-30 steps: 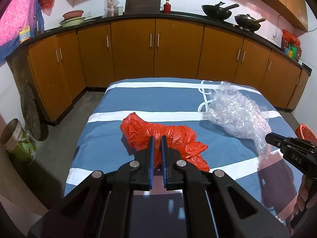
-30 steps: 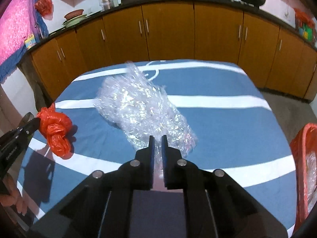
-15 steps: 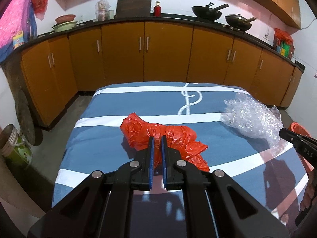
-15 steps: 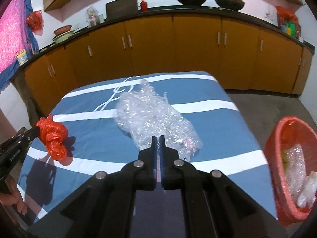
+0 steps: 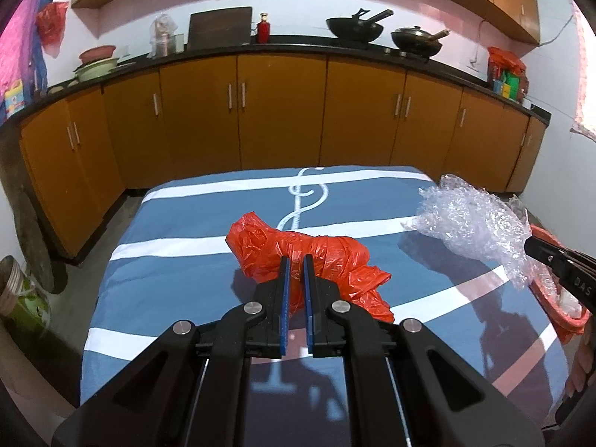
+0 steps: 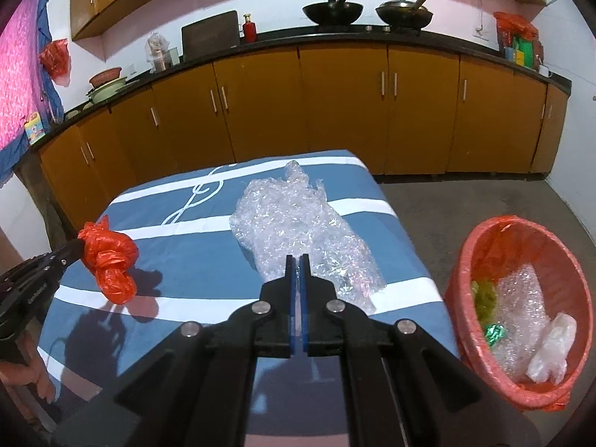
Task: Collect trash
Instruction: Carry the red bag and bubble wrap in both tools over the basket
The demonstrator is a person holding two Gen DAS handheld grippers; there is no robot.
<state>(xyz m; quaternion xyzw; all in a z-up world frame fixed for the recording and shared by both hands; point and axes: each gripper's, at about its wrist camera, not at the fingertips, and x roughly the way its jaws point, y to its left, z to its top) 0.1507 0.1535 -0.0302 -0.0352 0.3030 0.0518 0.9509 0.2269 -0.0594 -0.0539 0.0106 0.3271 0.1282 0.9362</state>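
Right gripper (image 6: 297, 260) pinching crumpled clear bubble wrap (image 6: 298, 231) | left gripper (image 5: 297, 260) pinching knotted red plastic bag (image 5: 309, 260) | your thin pinch may slip before red-lined bin (image 6: 480, 246).

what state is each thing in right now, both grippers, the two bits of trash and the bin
left gripper: jaws shut on the crumpled red plastic bag
crumpled red plastic bag: gripped, lifted off the cloth
right gripper: jaws shut on the clear bubble wrap wad
clear bubble wrap wad: gripped, crumpled
round bin with red liner: upright, open, partly filled with trash
blue striped tablecloth: spread flat
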